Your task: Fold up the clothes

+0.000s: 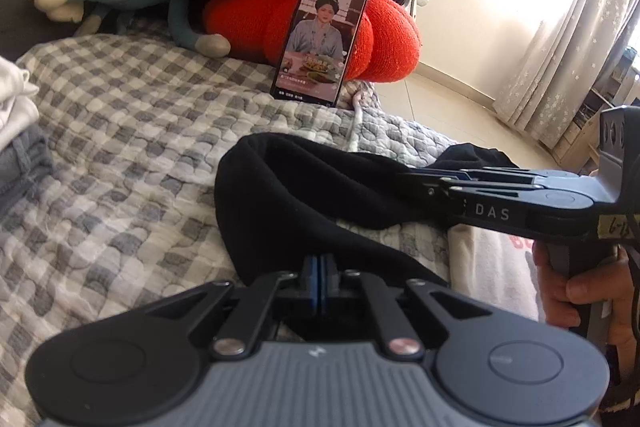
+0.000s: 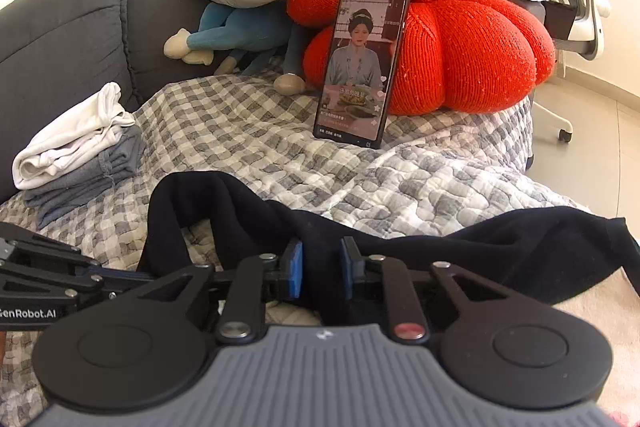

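Because the left tool (image 1: 321, 277) sits low against the near edge of the black garment (image 1: 288, 195), its blue pads pressed flat together, the left wrist view reads as a clenched pinch on that hem, though the cloth between the pads is too thin to make out; the garment lies bunched on the checked quilt (image 1: 132, 131) of the bed, with the right tool (image 1: 416, 179) reaching in from the side, held by a hand (image 1: 576, 291), probably to take the opposite edge. In the right wrist view, the right tool (image 2: 321, 269) has a thick fold of the black garment (image 2: 500, 247) between its pads, grasping it, likely so both edges can be lifted and spread. Folded clothes (image 2: 76, 155) are stacked aside by the sofa, clear of the work. A phone (image 2: 360, 67) leans against a red cushion (image 2: 460, 39).
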Demonstrator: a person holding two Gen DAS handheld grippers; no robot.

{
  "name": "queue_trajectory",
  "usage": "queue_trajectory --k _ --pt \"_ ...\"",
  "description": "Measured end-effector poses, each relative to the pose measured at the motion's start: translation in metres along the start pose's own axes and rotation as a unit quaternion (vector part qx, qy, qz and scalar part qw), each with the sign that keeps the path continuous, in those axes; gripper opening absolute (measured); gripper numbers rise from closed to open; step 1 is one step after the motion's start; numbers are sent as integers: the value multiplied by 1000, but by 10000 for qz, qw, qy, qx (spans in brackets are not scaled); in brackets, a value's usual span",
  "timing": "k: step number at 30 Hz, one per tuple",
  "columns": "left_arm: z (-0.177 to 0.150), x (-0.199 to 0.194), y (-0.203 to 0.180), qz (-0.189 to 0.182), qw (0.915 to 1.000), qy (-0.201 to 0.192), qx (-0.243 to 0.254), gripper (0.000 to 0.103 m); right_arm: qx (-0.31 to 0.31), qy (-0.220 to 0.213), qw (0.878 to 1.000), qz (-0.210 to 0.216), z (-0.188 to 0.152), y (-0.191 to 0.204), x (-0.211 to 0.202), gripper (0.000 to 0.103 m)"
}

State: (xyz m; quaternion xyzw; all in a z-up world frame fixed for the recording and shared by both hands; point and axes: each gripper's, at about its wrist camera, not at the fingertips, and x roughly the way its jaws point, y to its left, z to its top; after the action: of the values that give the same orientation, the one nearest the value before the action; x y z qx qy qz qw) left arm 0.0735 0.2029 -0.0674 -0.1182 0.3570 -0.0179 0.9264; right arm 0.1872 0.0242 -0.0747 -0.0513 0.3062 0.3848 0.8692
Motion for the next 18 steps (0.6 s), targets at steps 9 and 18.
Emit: queue_trajectory --k 9,18 --pt "23 -17 7 2093 9678 -773 1166 1 558 -325 9978 146 -1 -17 -9 12" --pt "20 -20 30 3325 9250 -887 1611 0 521 -398 9977 183 0 -25 -17 11"
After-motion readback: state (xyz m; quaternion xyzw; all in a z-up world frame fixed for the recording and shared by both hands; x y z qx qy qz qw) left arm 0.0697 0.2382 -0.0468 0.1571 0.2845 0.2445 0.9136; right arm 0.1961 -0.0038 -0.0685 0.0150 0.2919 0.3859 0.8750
